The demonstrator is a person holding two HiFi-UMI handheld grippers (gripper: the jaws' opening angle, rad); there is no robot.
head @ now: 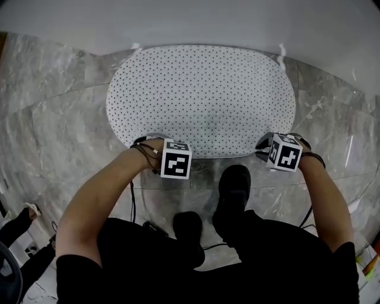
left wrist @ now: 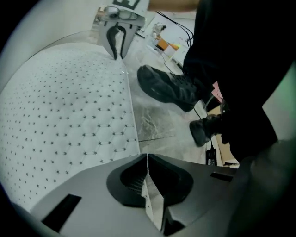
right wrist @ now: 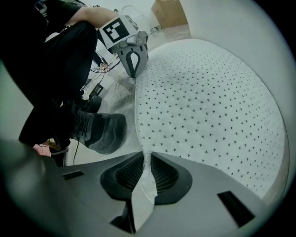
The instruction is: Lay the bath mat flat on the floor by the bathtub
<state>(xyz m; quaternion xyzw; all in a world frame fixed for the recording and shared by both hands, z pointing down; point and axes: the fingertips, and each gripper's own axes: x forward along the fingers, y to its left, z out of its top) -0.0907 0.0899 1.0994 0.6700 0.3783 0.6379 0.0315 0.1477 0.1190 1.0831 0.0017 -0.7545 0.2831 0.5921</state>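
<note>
Left tool [left wrist: 147, 162] clamped on mat's [head: 202, 95] near edge, right tool [right wrist: 148, 159] same, cubes [head: 176, 158] hide tips overhead, shoe [head: 234, 184] crowds edge

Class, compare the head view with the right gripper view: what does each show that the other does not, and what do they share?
Head view only: the bath mat's whole oval outline and the person's right forearm. Right gripper view only: the right gripper's jaws closed on the mat's edge, plus a cardboard box in the background. Both: the mat spread on the marble floor, a black shoe beside it, and the left gripper at the mat's near edge.
</note>
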